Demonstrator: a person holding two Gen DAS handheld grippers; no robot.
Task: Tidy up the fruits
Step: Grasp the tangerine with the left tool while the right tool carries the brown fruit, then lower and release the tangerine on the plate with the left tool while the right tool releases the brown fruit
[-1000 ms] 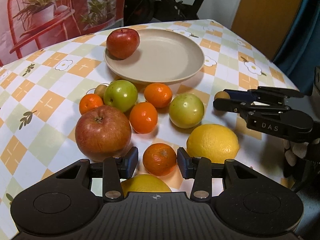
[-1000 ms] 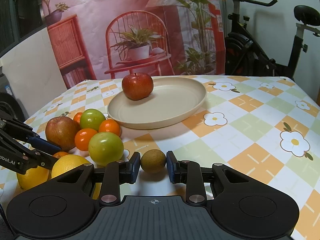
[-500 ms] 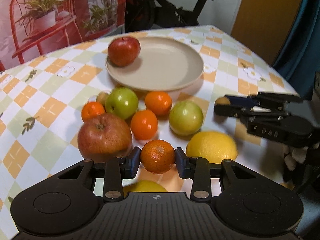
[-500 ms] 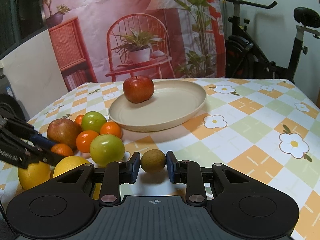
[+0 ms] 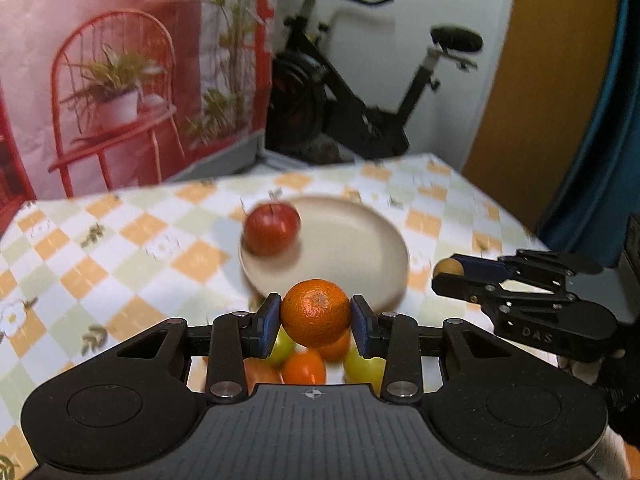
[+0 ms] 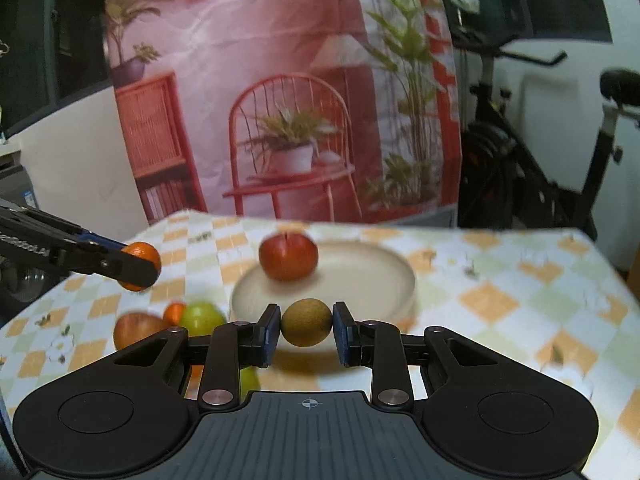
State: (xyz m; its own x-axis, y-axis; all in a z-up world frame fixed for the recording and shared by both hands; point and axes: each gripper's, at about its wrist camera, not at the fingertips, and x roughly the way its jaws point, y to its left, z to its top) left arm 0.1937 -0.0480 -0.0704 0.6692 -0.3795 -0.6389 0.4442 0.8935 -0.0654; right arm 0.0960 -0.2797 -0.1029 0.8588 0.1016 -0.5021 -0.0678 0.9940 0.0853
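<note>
Above the table, left gripper (image 5: 316,320) clamps a mandarin (image 5: 315,313), right gripper (image 6: 306,326) clamps a small brown fruit (image 6: 307,322); both fruits ride clear of the cloth. Plate (image 5: 360,248), red apple (image 5: 272,234) at its 9 o'clock edge, lies dead ahead at 12 o'clock from both tongs. Bare plate floor sits toward 3 o'clock, seemingly nearer the right hand; judged next: carry forward and set down there.

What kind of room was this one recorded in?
Probably a home room set up for recording: an exercise bike, a printed backdrop of chairs and plants, and a table with a checked floral cloth.
</note>
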